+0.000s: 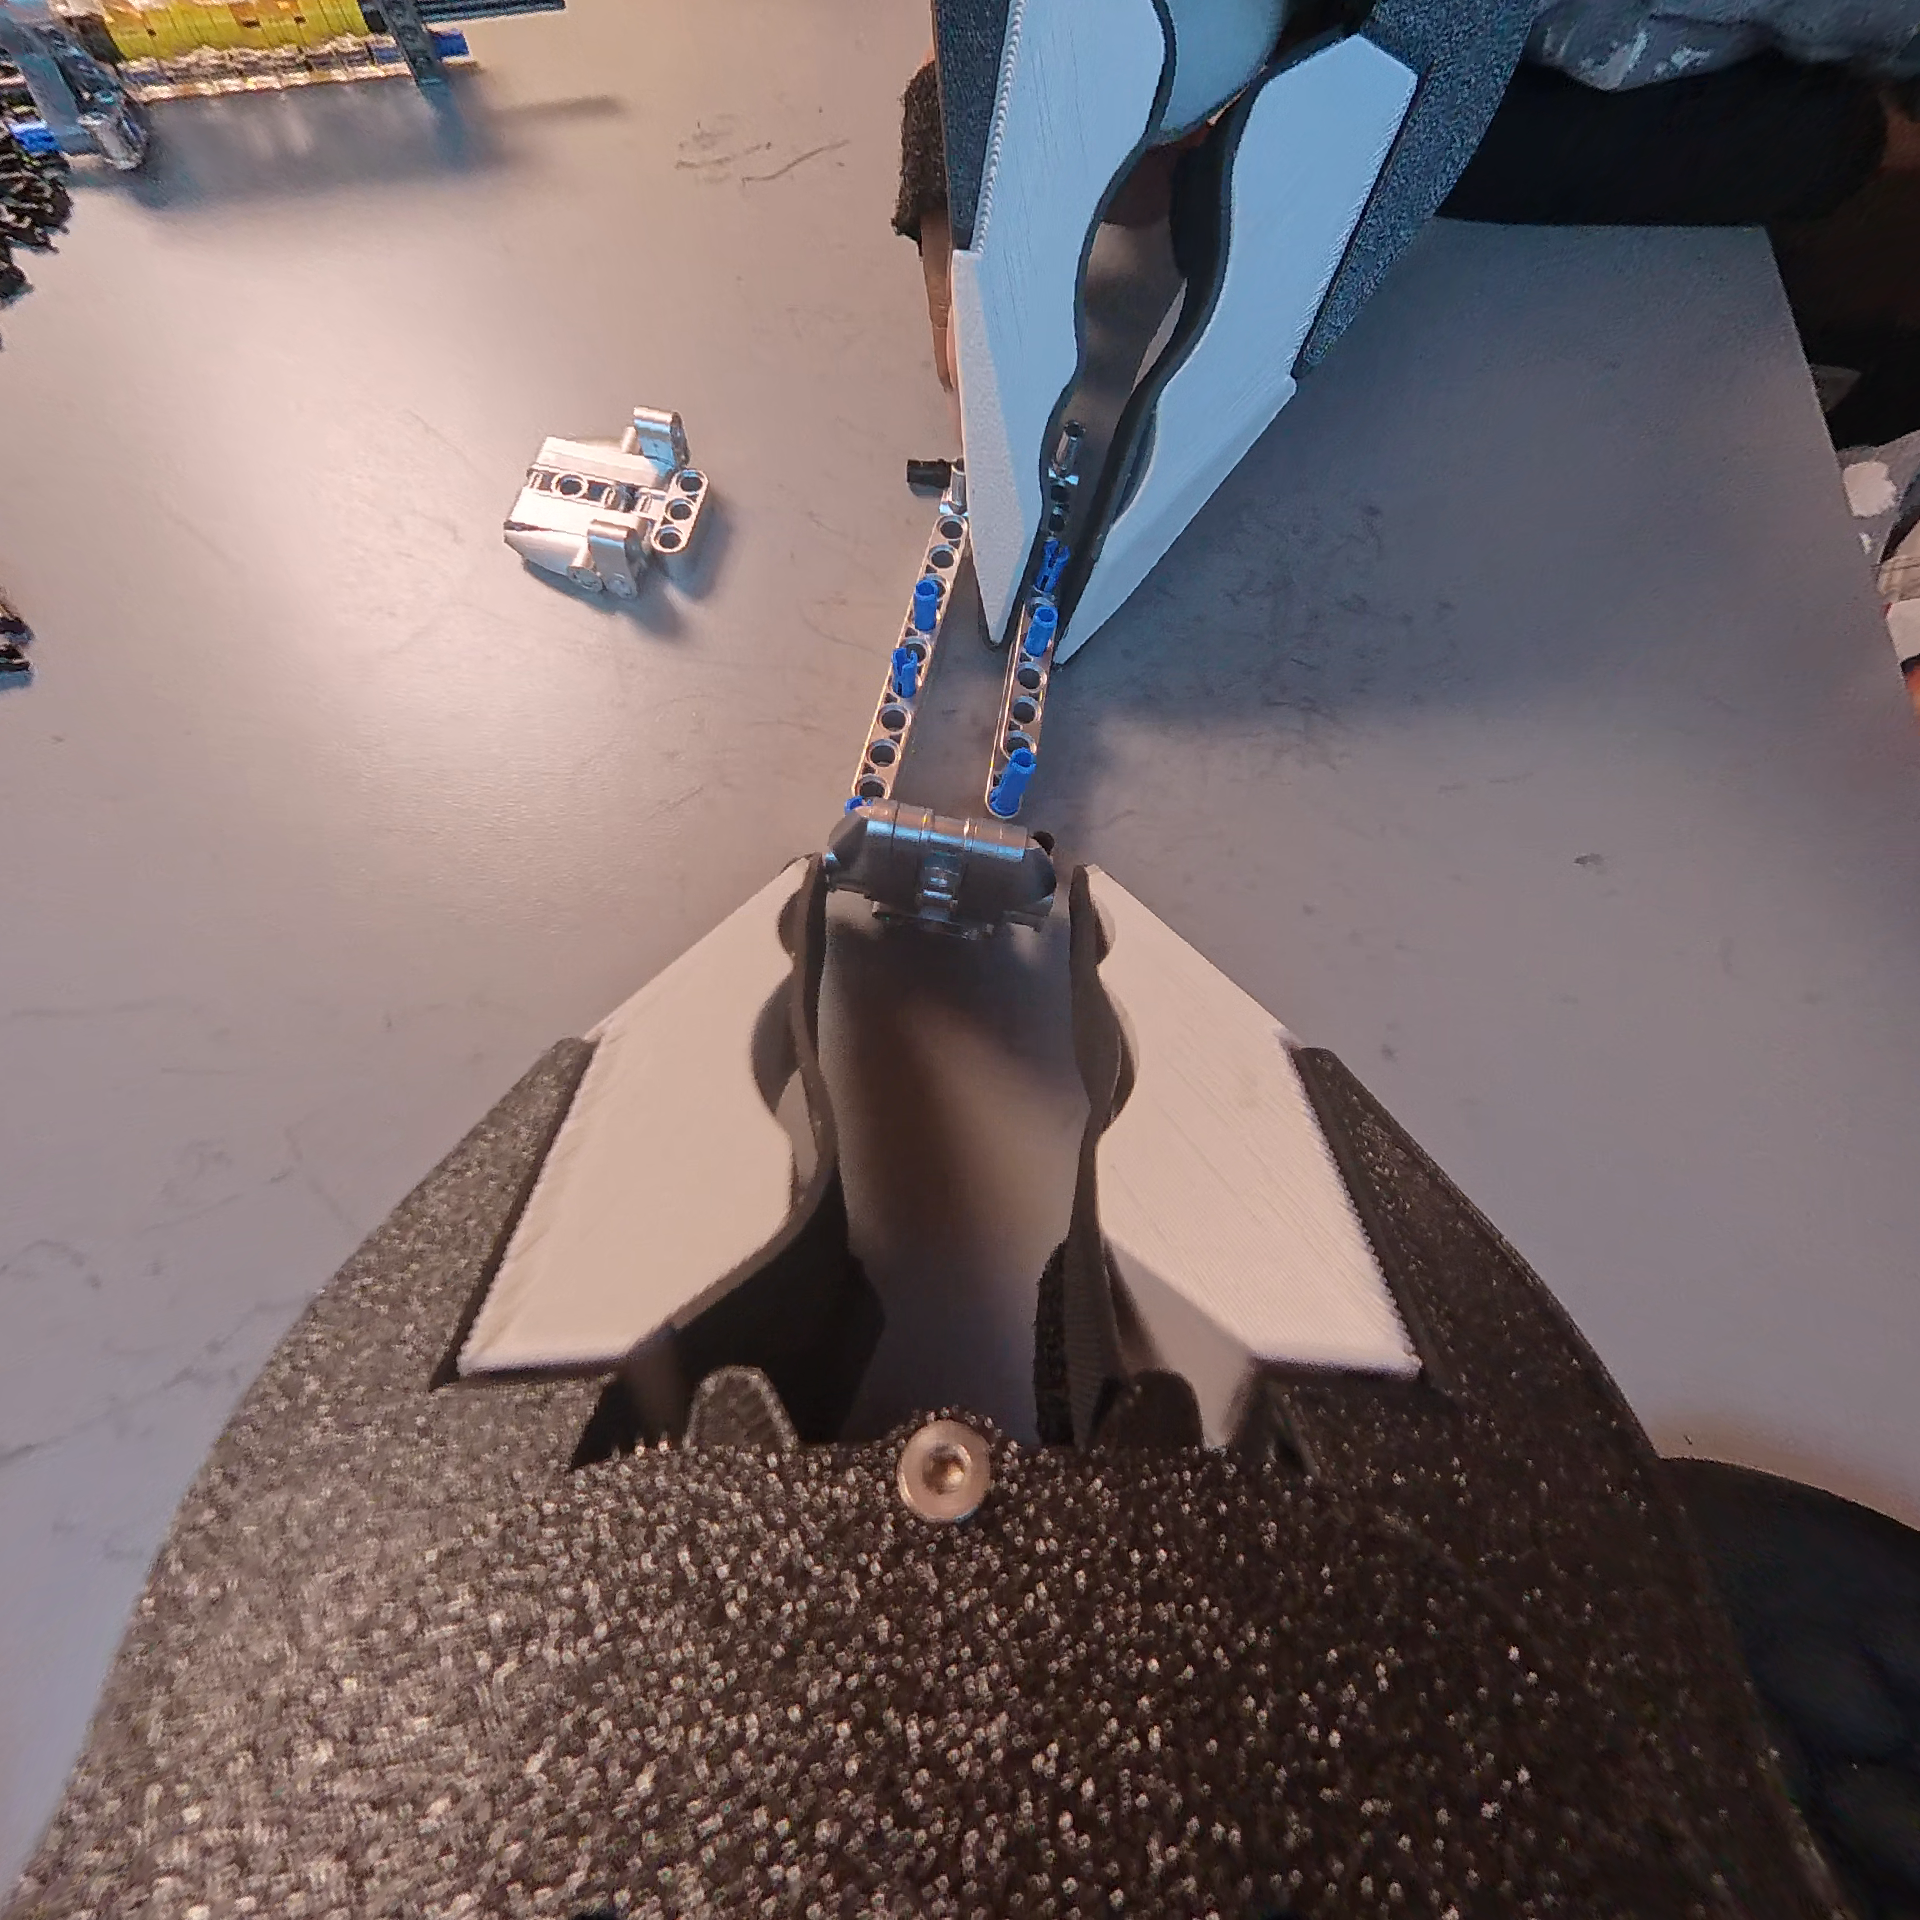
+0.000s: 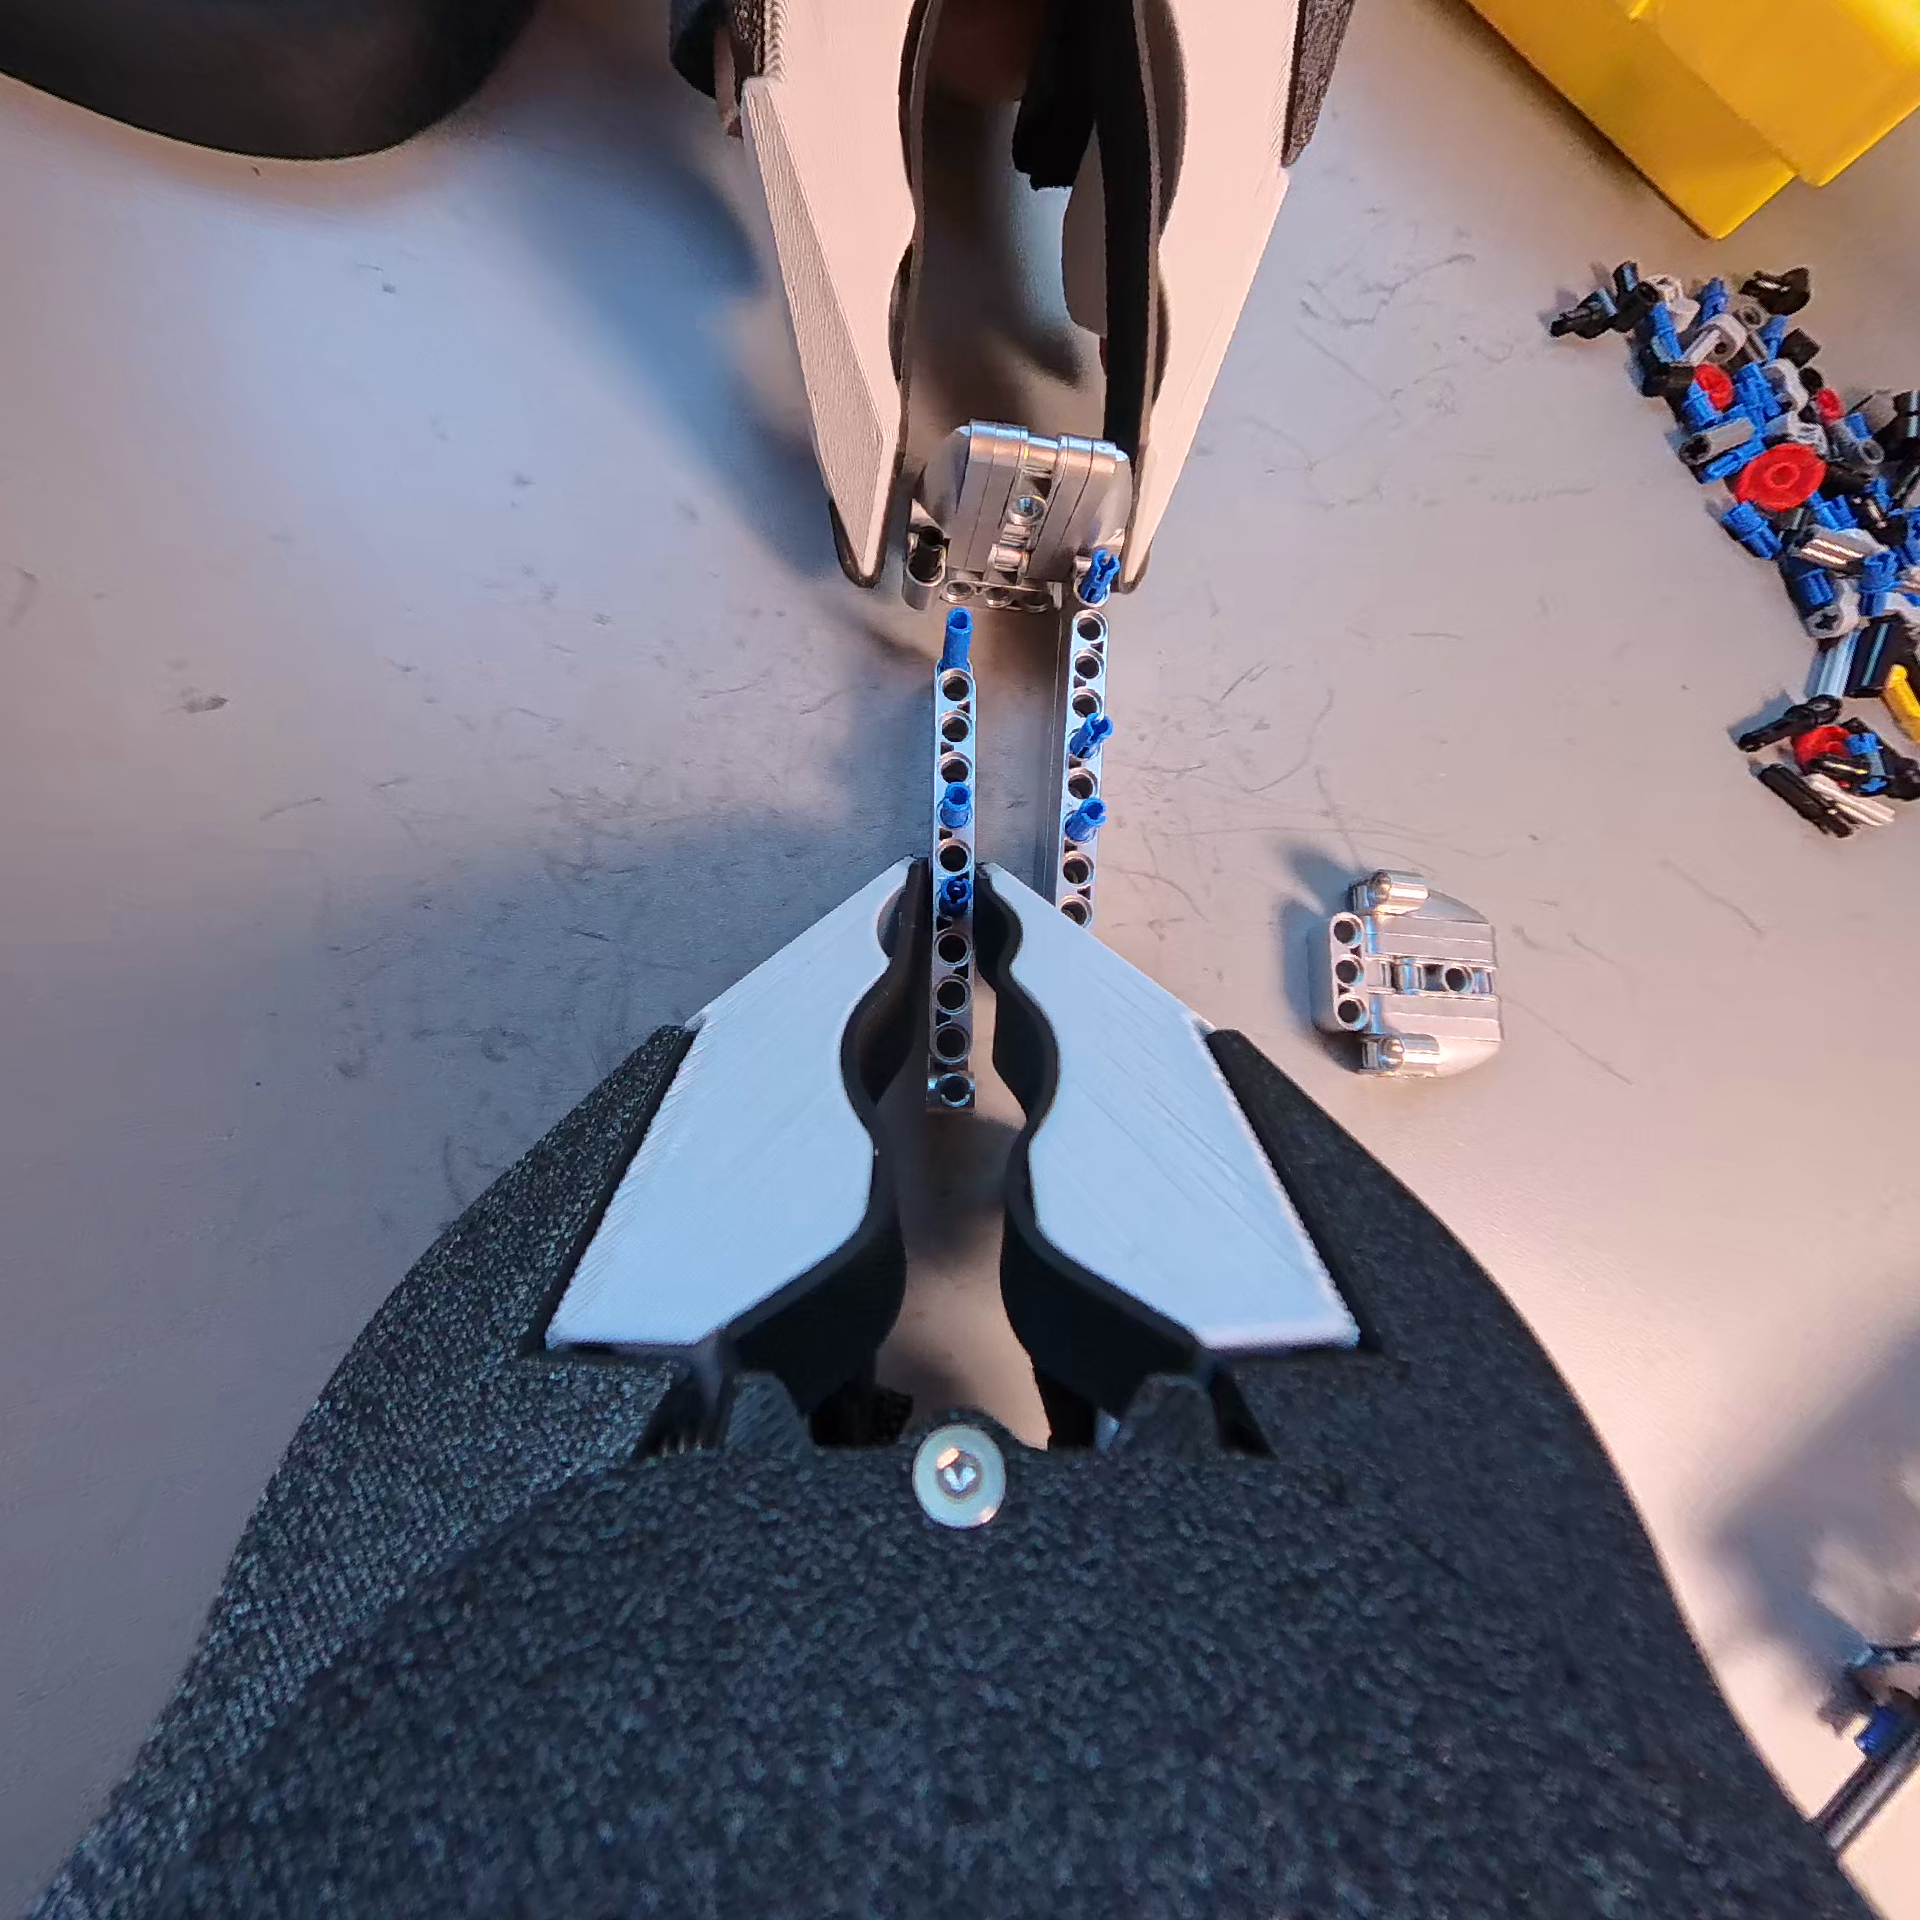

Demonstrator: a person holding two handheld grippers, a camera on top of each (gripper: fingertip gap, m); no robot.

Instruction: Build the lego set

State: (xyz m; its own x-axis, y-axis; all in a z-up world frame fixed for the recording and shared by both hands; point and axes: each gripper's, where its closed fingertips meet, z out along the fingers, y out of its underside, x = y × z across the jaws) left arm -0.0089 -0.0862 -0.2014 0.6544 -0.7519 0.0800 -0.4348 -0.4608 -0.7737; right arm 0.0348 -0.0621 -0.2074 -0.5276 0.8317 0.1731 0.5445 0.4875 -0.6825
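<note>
Gripping the grey panel block (image 1: 940, 878) across its 2 ends, my left gripper (image 1: 940, 883) has its jaws spread wide around it at 12 o'clock of its own view; my right gripper (image 2: 954, 883) is pinched on the left perforated beam (image 2: 954, 935), the other beam (image 2: 1083, 769) lying just beside it at 1 o'clock. I judge these plastic parts light, rigid and slick, best taken on flat sides, clear of the blue pins (image 2: 1086, 732). A spare panel block (image 2: 1408, 975) rests at 3 o'clock; the yellow bin (image 2: 1704, 94) at 1 o'clock hides its contents; loose connectors (image 2: 1808, 520) are heaped on the table (image 2: 416, 520).
</note>
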